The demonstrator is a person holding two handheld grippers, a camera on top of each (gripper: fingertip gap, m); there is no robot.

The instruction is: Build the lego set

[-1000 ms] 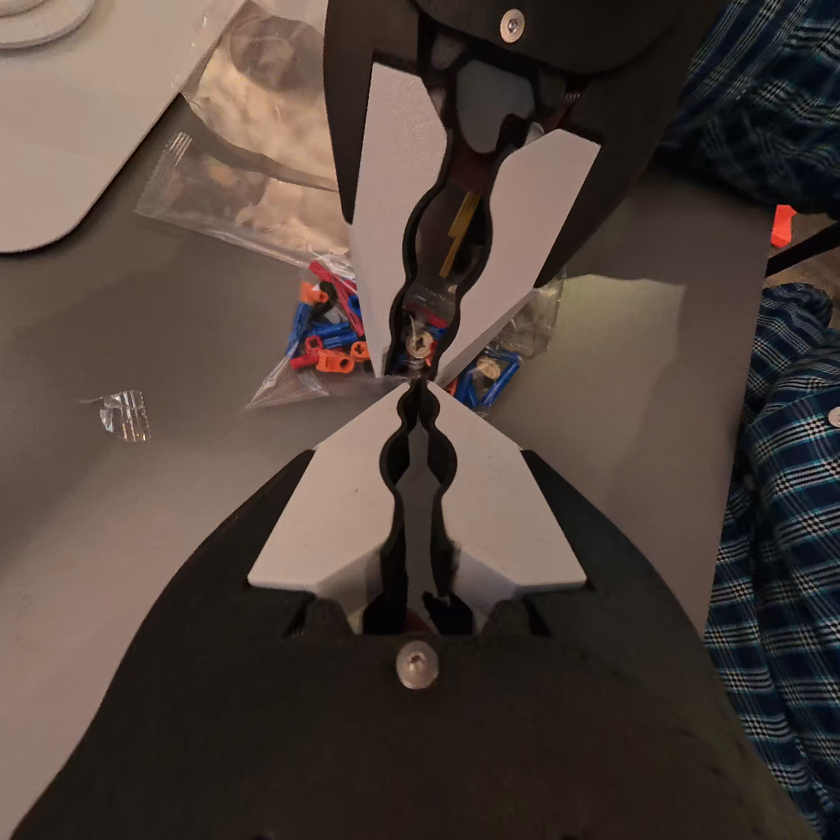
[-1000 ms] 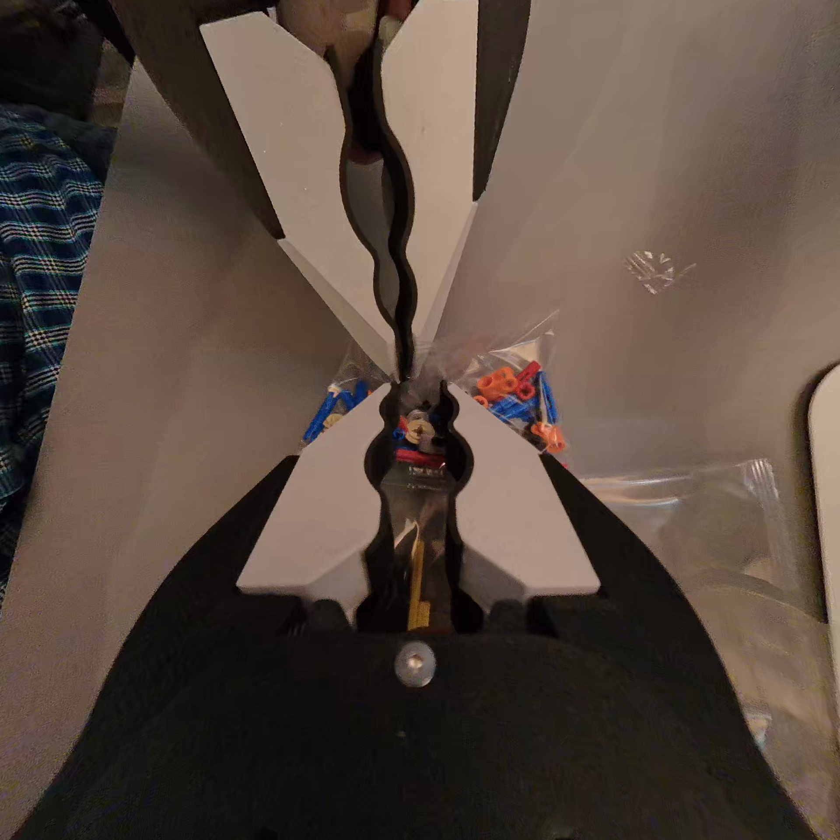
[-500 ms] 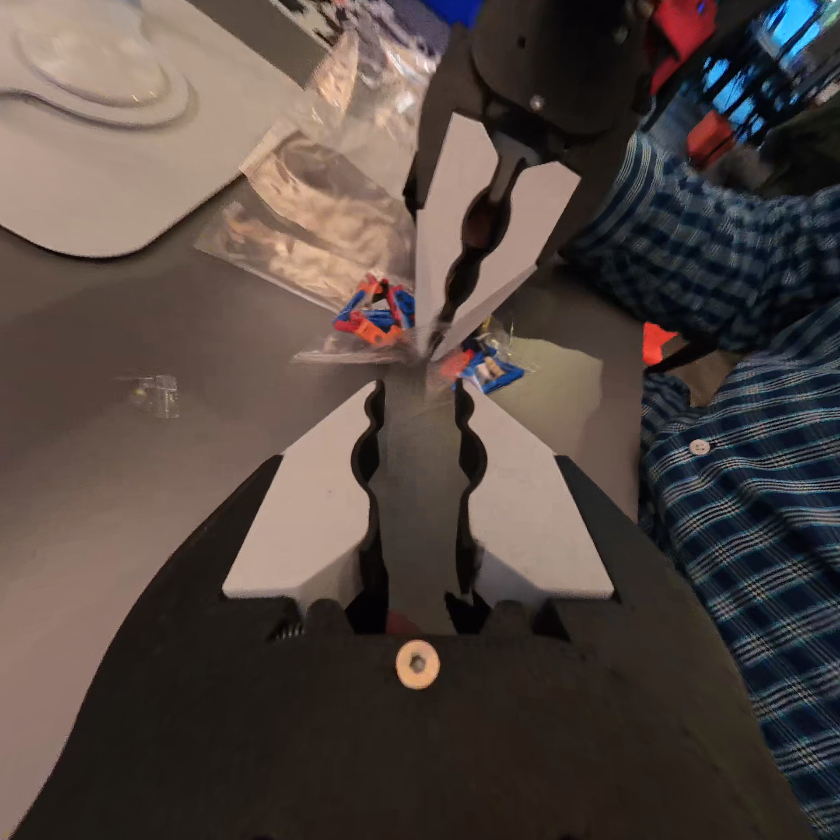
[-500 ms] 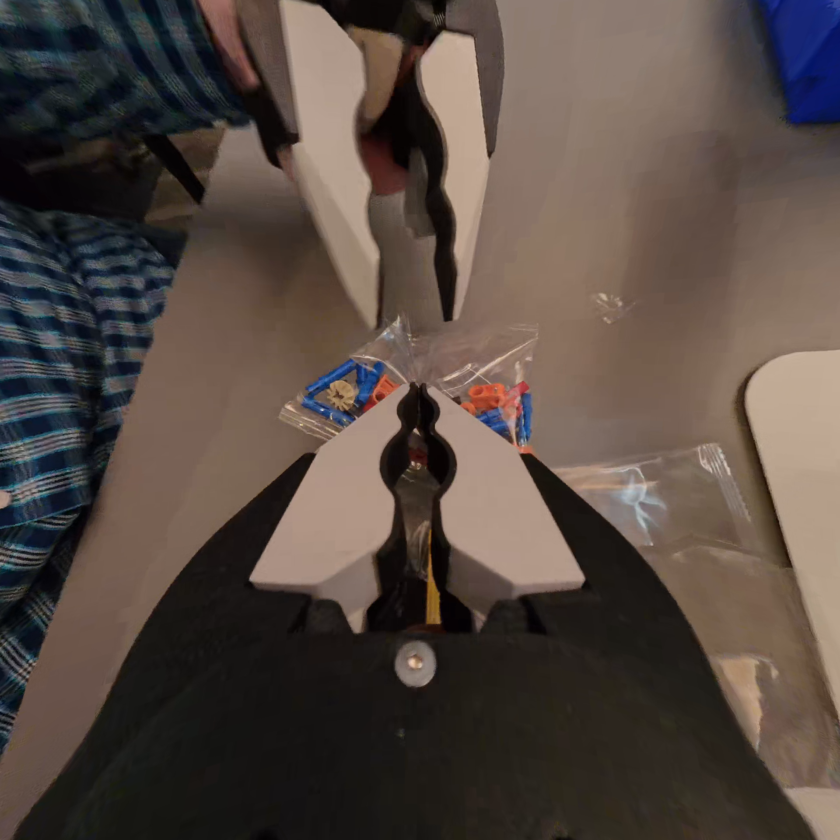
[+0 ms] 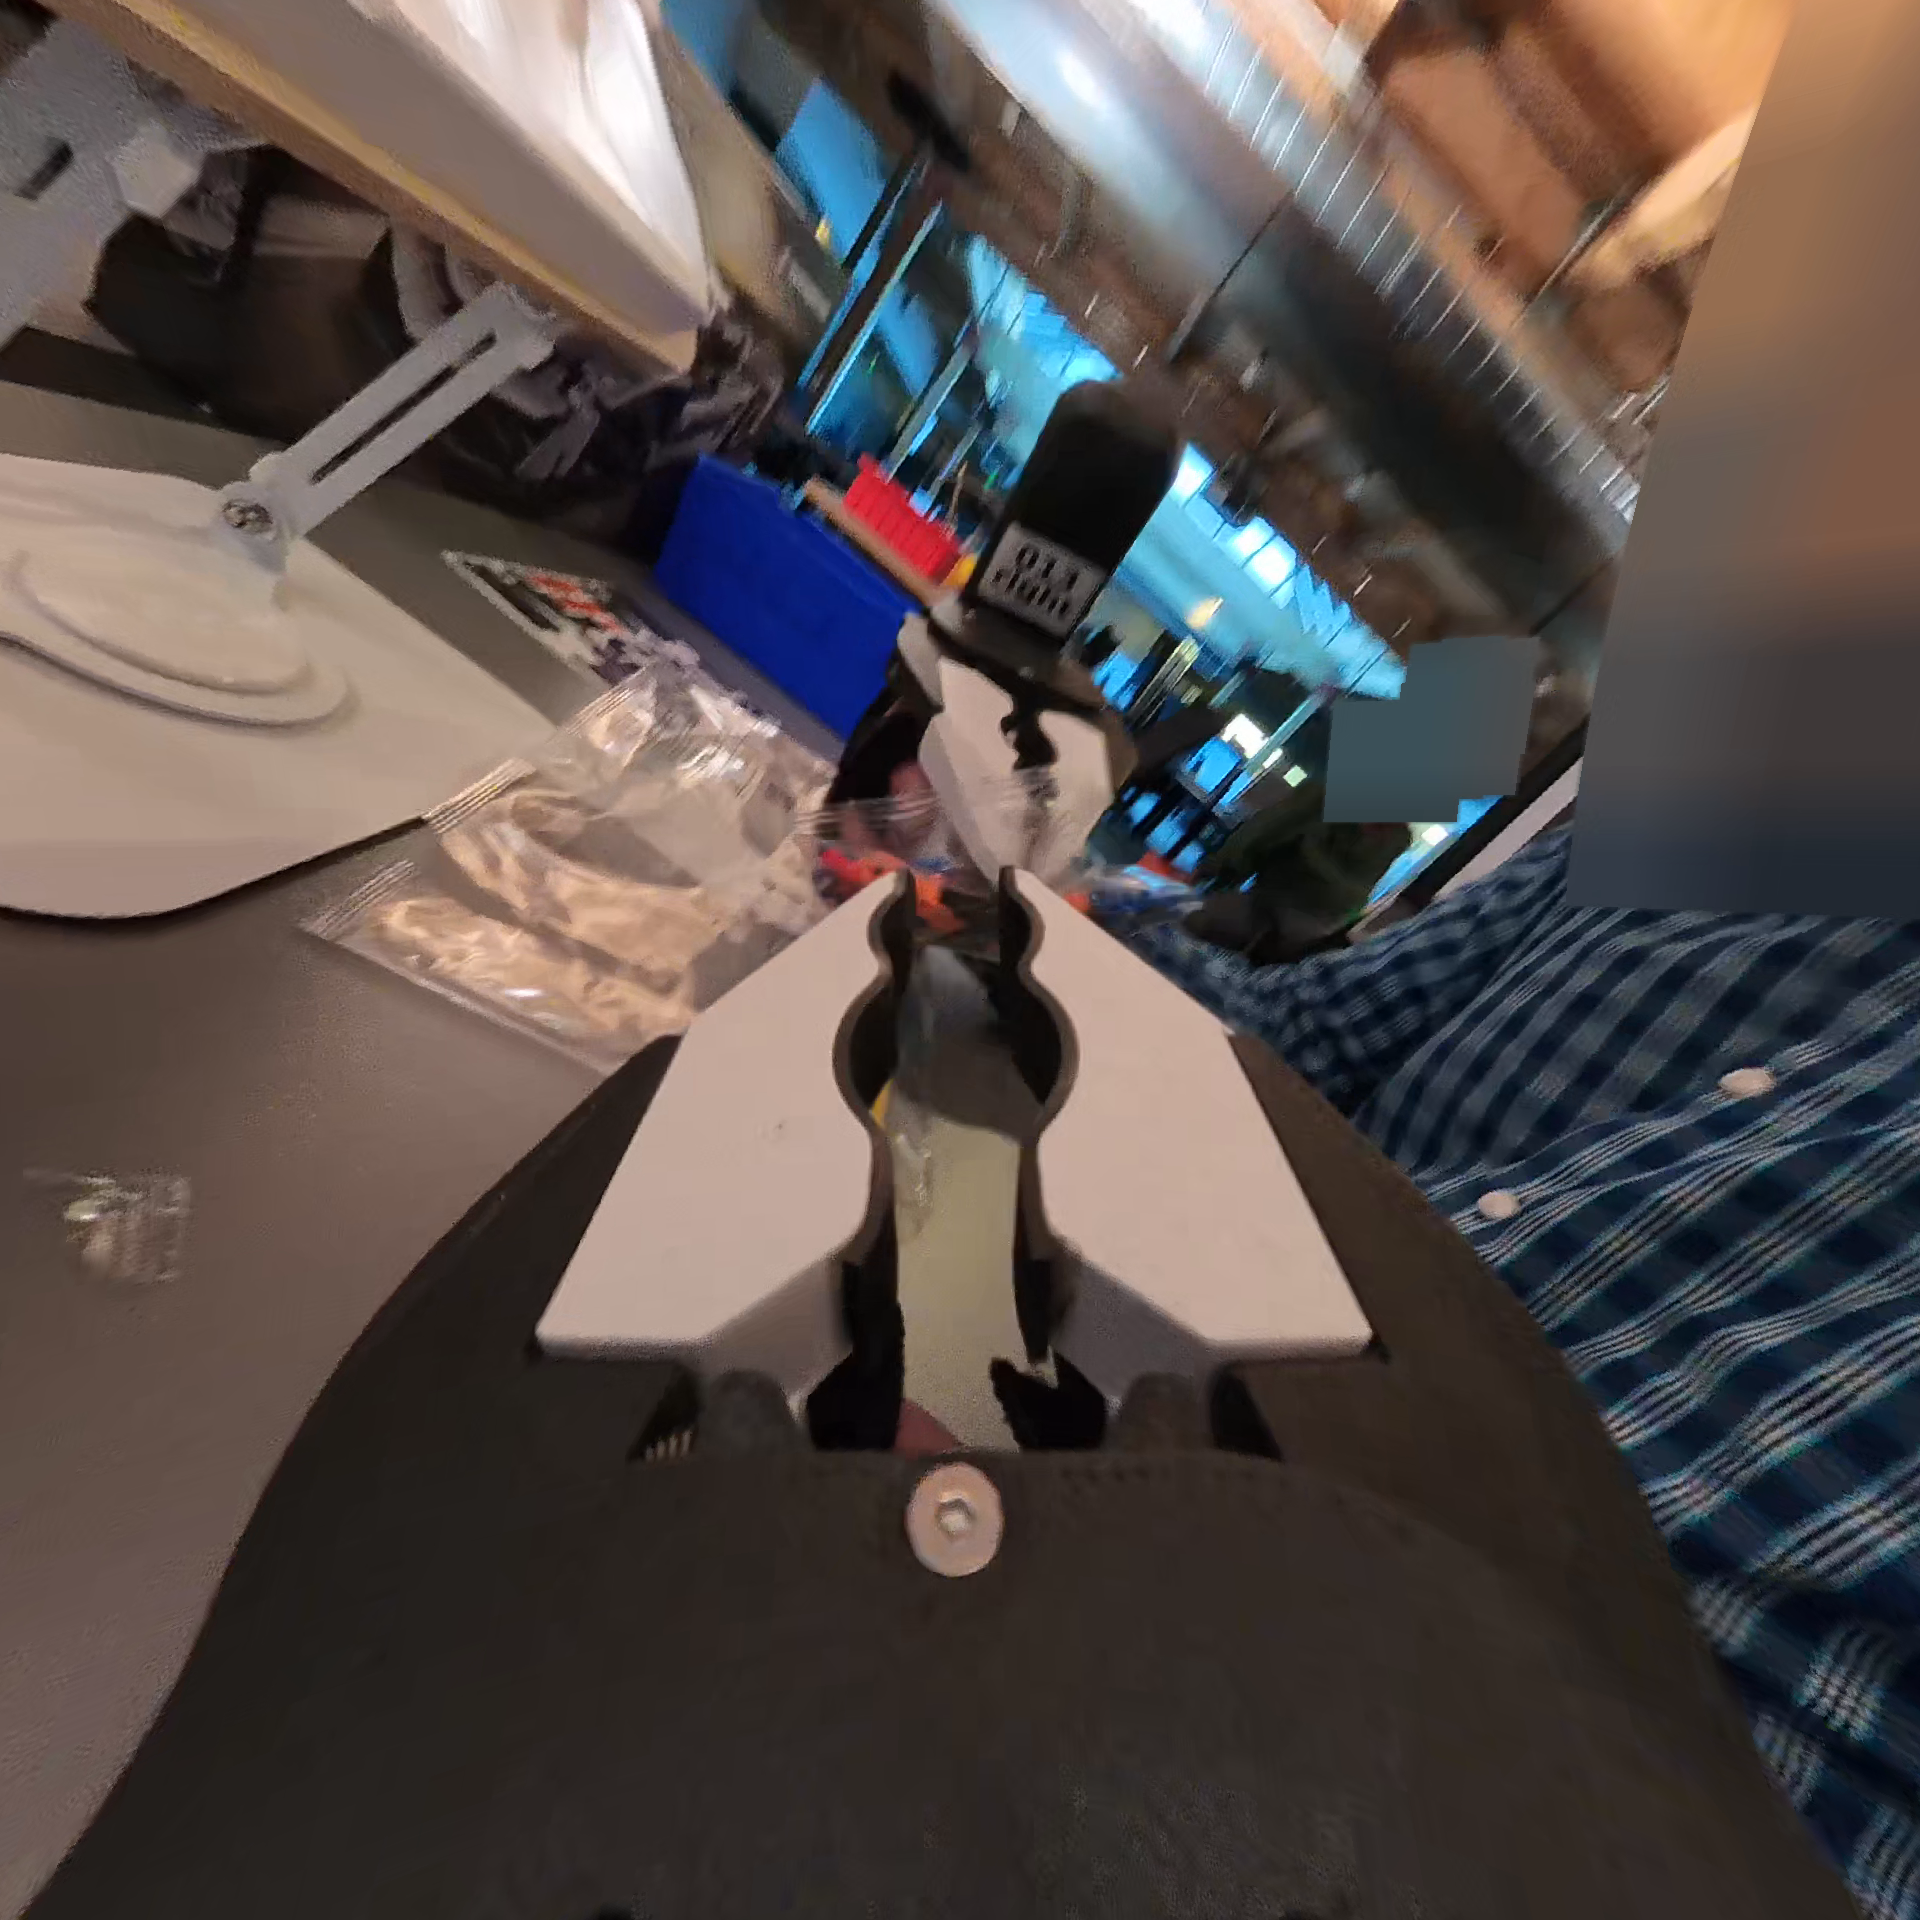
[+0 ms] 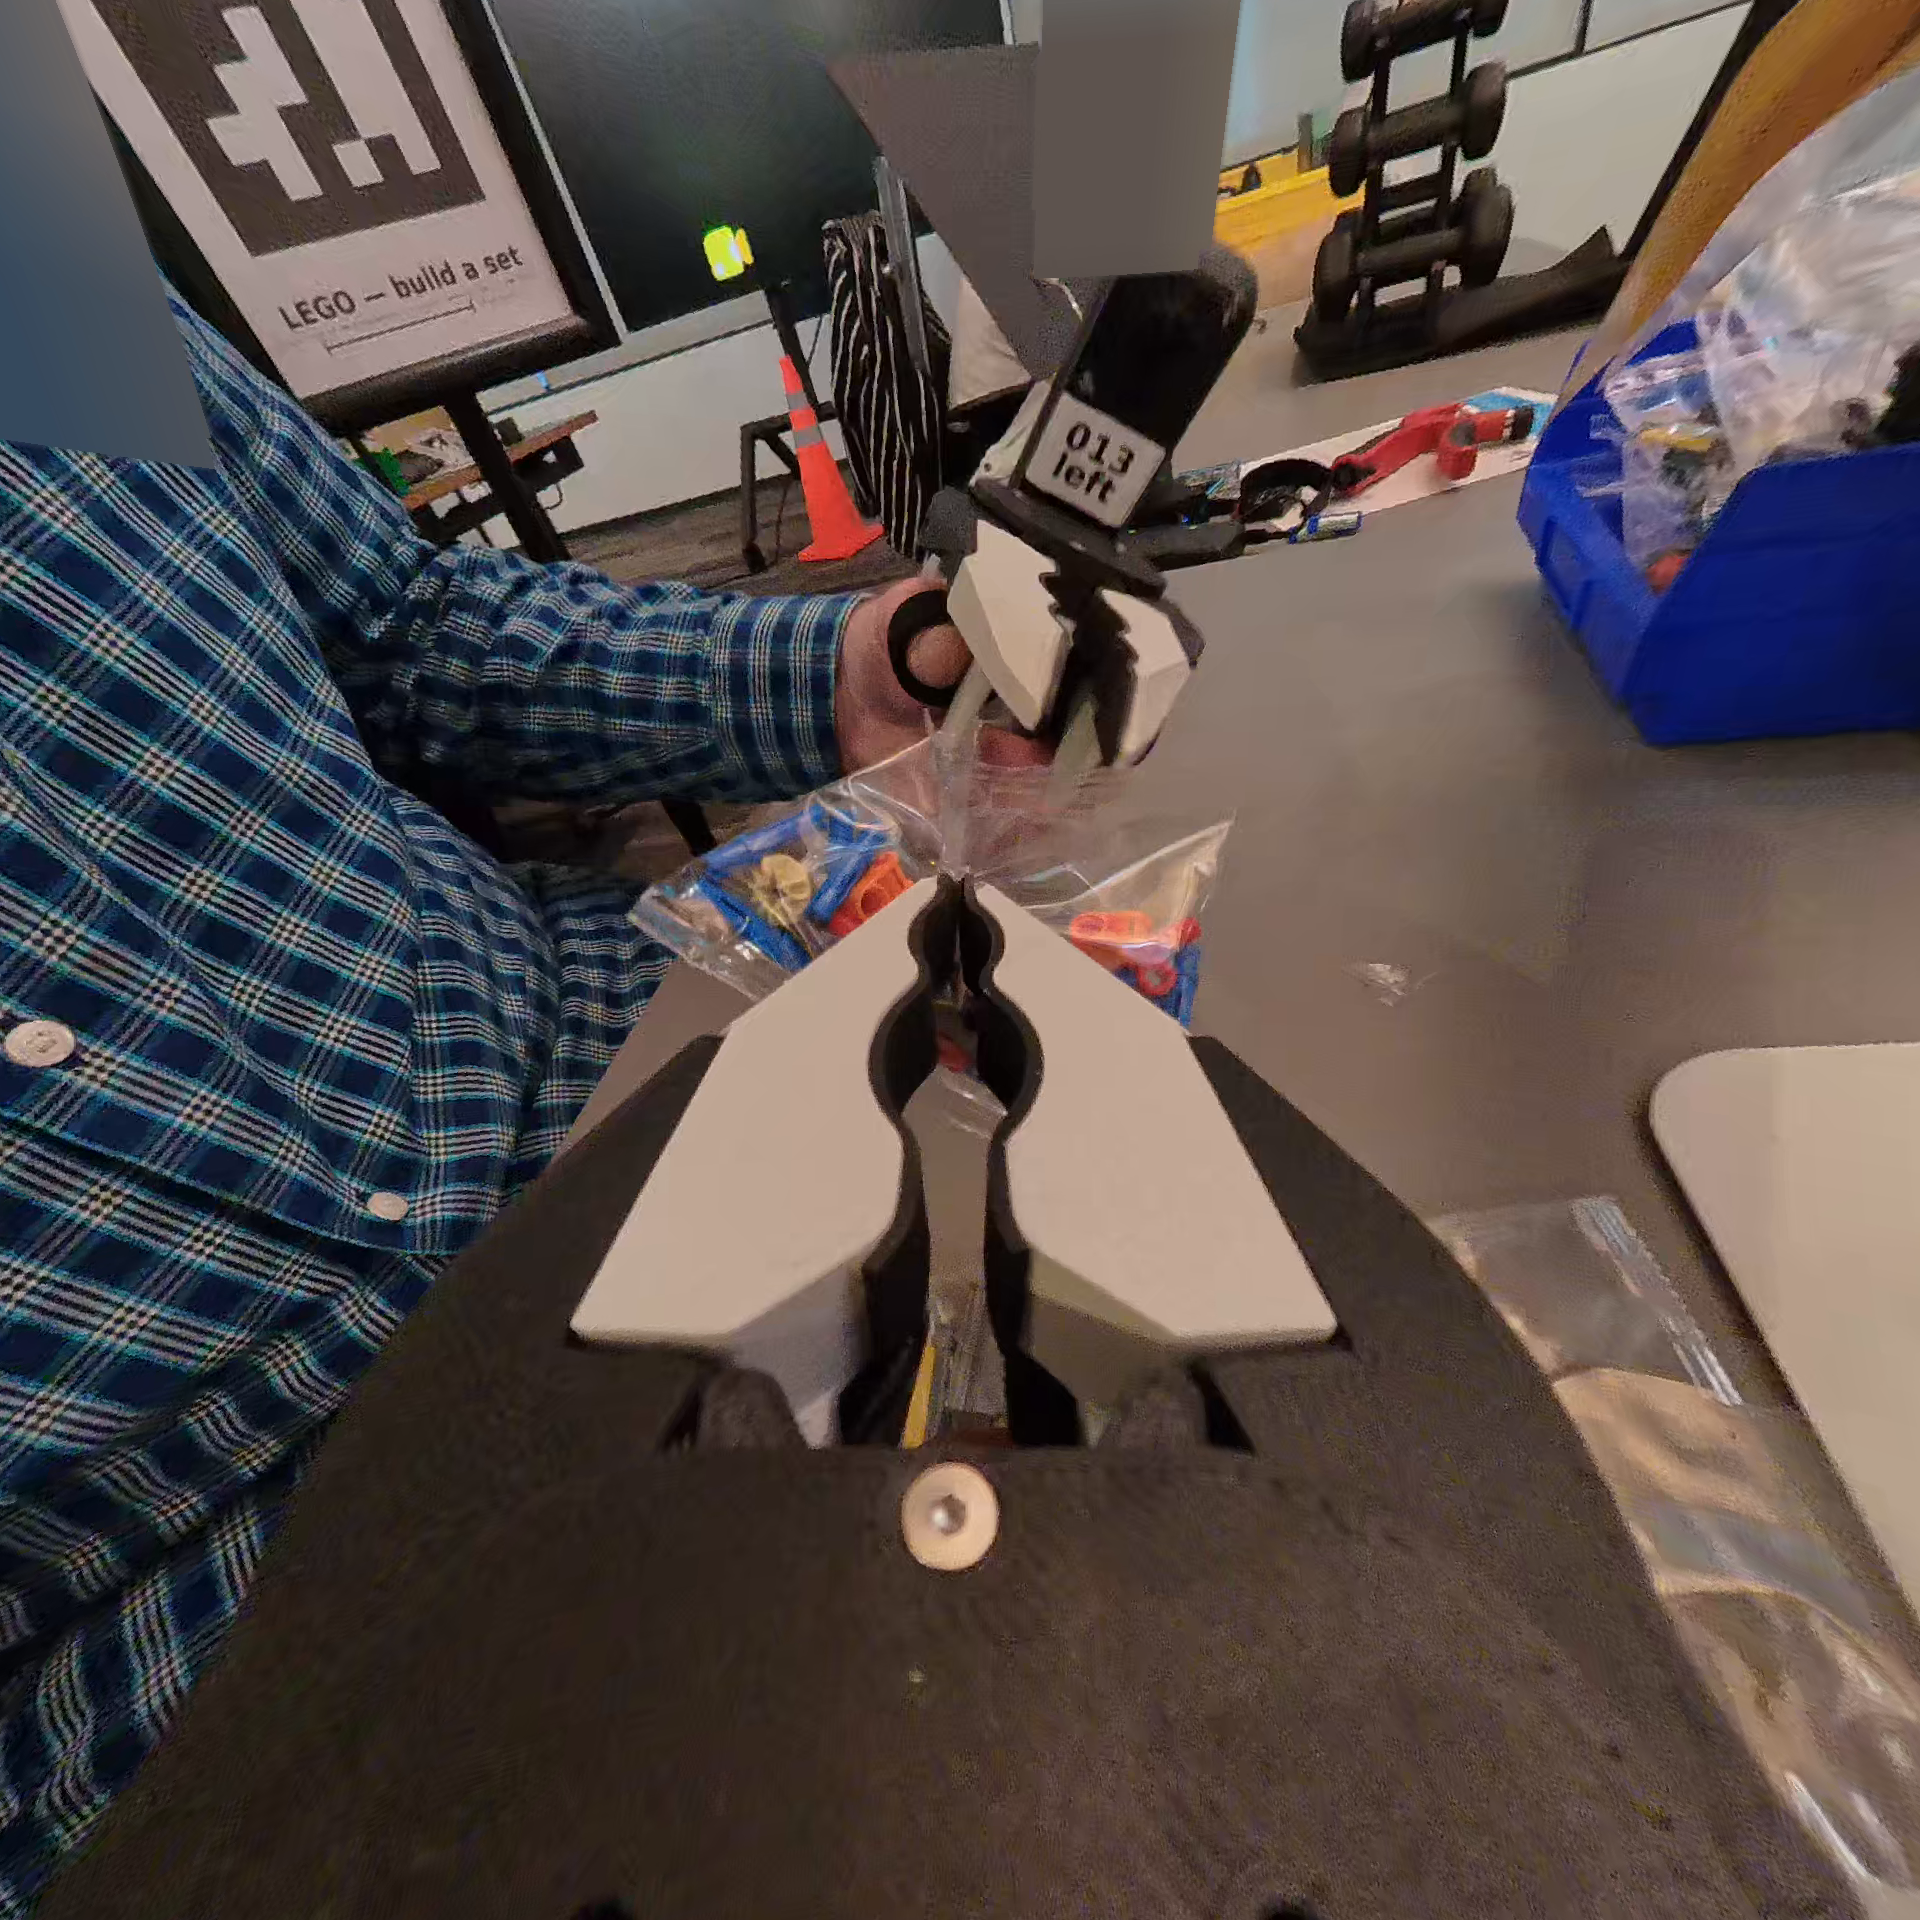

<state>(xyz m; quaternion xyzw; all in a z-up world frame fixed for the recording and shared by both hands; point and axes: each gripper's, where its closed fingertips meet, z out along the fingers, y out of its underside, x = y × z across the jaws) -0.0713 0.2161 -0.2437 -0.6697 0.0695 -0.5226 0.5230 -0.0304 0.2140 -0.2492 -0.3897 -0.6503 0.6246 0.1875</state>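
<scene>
Right wrist view: a clear bag (image 6: 935,883) of small blue and orange pieces, held up off the grey bench (image 6: 1507,831) between two grippers.

Right gripper (image 6: 958,891) has its fingers pinched together on the bag's near edge. Left gripper (image 6: 1049,764), held in a person's hand (image 6: 883,675), reaches down to the bag's top; its fingers stand slightly apart in its own view. A blue bin (image 6: 1745,592) sits well to the right.
</scene>
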